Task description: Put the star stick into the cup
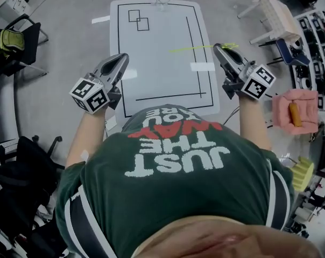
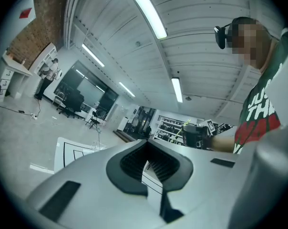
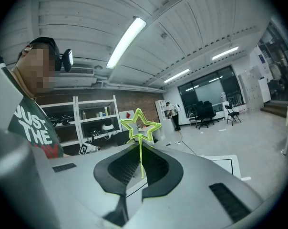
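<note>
The star stick (image 3: 140, 126) is thin and yellow-green. My right gripper (image 3: 138, 147) is shut on its stem, and the star end stands out past the jaw tips. In the head view the right gripper (image 1: 217, 47) hovers over the right edge of the white table (image 1: 157, 69), and the stick (image 1: 192, 49) reaches left over the tabletop. A clear cup (image 1: 159, 1) stands at the table's far edge, well away from both grippers; it shows faintly as the cup (image 2: 98, 140) in the left gripper view. My left gripper (image 1: 121, 59) hangs by the table's left edge, and its jaws look shut with nothing between them (image 2: 146, 144).
Black lines mark the tabletop, with two small squares (image 1: 138, 19) at its far left. A white stool (image 1: 271, 15) and shelving (image 1: 316, 36) stand to the right. A pink seat (image 1: 295, 110) is at my right elbow, and black chairs (image 1: 14, 42) are on the left.
</note>
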### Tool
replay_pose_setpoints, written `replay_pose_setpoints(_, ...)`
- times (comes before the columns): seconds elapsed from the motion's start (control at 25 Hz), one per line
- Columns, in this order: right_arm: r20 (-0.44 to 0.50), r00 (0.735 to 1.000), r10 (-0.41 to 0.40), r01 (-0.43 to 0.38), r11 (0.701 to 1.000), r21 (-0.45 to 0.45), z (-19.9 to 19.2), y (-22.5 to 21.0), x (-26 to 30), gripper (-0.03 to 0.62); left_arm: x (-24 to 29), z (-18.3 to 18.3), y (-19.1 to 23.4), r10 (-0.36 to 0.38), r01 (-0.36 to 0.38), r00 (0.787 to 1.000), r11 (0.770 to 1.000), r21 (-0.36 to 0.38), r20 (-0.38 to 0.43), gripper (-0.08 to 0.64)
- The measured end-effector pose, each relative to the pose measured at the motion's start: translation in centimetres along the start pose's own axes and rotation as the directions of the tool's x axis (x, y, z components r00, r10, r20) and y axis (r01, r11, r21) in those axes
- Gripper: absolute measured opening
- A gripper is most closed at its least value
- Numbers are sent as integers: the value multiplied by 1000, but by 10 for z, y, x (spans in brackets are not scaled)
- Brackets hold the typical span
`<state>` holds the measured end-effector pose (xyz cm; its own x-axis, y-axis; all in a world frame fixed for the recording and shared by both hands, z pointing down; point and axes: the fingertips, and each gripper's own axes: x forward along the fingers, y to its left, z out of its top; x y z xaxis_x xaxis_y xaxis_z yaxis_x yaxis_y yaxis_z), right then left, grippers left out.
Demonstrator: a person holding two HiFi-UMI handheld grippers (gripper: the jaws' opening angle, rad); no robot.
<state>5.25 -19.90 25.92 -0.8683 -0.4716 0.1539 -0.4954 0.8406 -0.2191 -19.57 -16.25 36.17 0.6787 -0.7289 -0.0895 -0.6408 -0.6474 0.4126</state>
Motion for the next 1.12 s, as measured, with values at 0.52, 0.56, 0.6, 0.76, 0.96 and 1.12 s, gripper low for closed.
replay_pose_setpoints(0.52, 60, 988, 140, -143, 989, 42, -17, -196, 11, 43, 148, -15, 46, 177, -175, 983, 983, 57, -44, 11)
replay_pose_setpoints(0.56, 68, 987, 144, -147, 988, 42, -20, -209, 14, 43, 157, -17, 52, 186, -183, 981, 981, 63, -51, 11)
replay_pose_setpoints(0.6, 72, 987, 141, -145, 989, 42, -22, -222, 17, 43, 165, -20, 58, 193, -189, 980, 980, 62, -56, 11)
replay_pose_setpoints(0.76, 90, 991, 100, -104, 994, 41, -19, -266, 42, 43, 187, -25, 95, 185, -180, 980, 982, 56, -80, 11)
replay_pose_setpoints(0.96, 100, 995, 23, -28, 998, 57, -14, -307, 89, 43, 210, -34, 153, 137, -134, 988, 990, 47, -75, 11)
replay_pose_setpoints(1.12, 95, 995, 15, -18, 999, 33, -6, -335, 134, 43, 234, -44, 190, 101, -97, 991, 994, 52, -87, 11)
